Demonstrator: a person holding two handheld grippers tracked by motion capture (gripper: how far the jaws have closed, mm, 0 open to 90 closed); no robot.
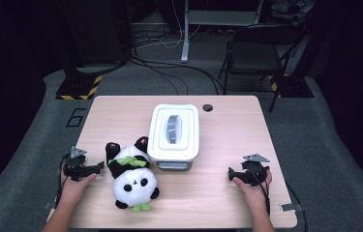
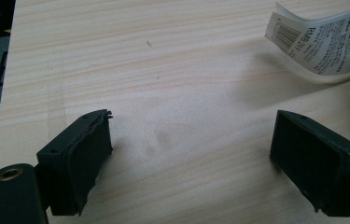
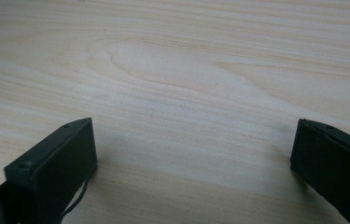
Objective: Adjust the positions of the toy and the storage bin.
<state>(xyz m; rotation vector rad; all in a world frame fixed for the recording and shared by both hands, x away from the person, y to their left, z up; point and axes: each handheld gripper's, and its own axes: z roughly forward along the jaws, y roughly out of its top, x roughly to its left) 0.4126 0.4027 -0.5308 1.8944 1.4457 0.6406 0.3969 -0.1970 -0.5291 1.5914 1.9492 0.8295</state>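
Note:
A plush panda [image 1: 131, 176] lies on its back on the wooden table [image 1: 227, 140], head toward the front edge, with green leaves on its chest. Behind it stands a white lidded plastic box [image 1: 174, 131] with a grey handle. My left gripper [image 1: 95, 168] rests on the table just left of the panda, open, with bare wood between its jaws. The panda's white tag [image 2: 324, 39] shows at the upper right of the left gripper view. My right gripper [image 1: 231, 174] sits near the table's front right, open over bare wood [image 3: 186, 93], apart from the box.
A round cable hole [image 1: 207, 107] sits near the table's back edge. Beyond the table are a black folding chair [image 1: 259, 53], floor cables [image 1: 169, 72] and yellow-black hazard tape [image 1: 80, 89]. Grey carpet surrounds the table.

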